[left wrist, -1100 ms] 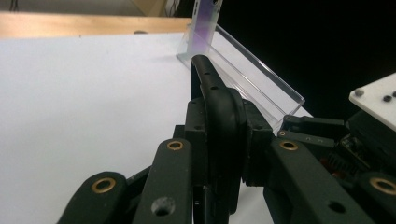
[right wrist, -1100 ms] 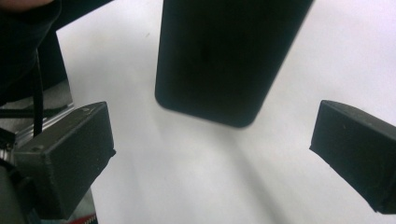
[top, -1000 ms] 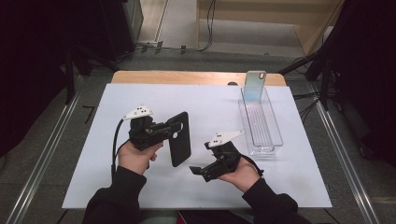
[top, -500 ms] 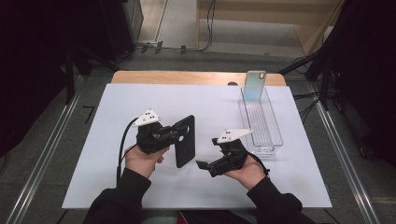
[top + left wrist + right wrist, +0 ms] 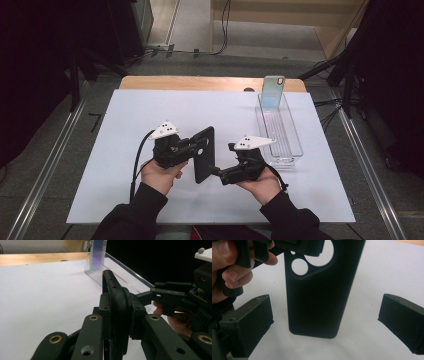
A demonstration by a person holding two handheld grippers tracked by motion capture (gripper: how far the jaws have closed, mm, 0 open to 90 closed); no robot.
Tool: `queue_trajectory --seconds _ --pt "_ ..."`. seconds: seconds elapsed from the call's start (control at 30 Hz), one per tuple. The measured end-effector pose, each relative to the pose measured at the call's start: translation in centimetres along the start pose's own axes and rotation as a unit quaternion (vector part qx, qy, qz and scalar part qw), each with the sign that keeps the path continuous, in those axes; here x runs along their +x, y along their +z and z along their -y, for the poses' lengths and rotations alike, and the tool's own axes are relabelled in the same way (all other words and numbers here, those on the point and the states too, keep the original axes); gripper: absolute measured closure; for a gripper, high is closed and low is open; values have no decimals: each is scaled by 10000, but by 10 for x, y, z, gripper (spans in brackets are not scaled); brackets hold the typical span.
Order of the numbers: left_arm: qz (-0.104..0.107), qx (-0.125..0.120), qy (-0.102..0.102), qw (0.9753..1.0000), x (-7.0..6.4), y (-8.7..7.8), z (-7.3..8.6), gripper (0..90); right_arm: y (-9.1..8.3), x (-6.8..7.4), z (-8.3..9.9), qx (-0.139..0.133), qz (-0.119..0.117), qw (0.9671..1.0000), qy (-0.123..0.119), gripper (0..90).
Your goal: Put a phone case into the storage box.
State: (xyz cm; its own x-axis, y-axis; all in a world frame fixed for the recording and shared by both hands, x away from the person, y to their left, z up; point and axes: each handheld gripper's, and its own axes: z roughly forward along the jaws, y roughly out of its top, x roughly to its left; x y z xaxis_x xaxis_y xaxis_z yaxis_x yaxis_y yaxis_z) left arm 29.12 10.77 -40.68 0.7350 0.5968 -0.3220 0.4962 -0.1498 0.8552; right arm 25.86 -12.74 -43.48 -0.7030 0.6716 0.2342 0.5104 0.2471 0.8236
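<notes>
- The left gripper (image 5: 192, 147) pinches a black phone case (image 5: 204, 154) near its camera-cutout end; in the left gripper view the jaws press on both faces of the case (image 5: 117, 302), which is seen edge-on.
- In the high view the case is held above the white table sheet (image 5: 125, 125), tilted, its long side running roughly away from the person, its lower end toward the person's side.
- The right gripper (image 5: 216, 171) sits just to the right of the case, its jaws spread wide; in the right gripper view the case (image 5: 317, 295) hangs between the two black pads (image 5: 249, 322) with white sheet showing on either side of it, so neither pad touches it.
- The round cutouts of the case lie at the top of the right gripper view, just under the left hand (image 5: 227, 270) and its gripper.
- A clear plastic tray (image 5: 295, 145) lies to the right, its long side running toward the far edge; a second, pale phone case (image 5: 273, 91) stands upright at its far end.
- The near end of the tray is close to the right gripper's grey plate.
- Open sheet lies to the left of the left hand and across the far middle of the table; a wooden strip (image 5: 200, 83) borders the far edge.
- The near edge of the sheet runs just under both sleeves.
</notes>
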Motion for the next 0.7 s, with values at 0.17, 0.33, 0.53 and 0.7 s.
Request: queue_trajectory --seconds 0.17,0.33,0.53,0.7 --pt "54 1 -29 10000 -2 -1 -1 774 2 6 -2 -88 75 9999 75 0" --pt "65 9 5 10000 -7 0 0 775 5 6 -5 -213 119 9992 310 0" --pt "98 125 25 9999 -14 4 1 774 10 7 -6 -278 192 9985 430 0" --pt "94 134 -5 9999 -18 5 2 774 14 9 -6 -266 200 9984 462 0"
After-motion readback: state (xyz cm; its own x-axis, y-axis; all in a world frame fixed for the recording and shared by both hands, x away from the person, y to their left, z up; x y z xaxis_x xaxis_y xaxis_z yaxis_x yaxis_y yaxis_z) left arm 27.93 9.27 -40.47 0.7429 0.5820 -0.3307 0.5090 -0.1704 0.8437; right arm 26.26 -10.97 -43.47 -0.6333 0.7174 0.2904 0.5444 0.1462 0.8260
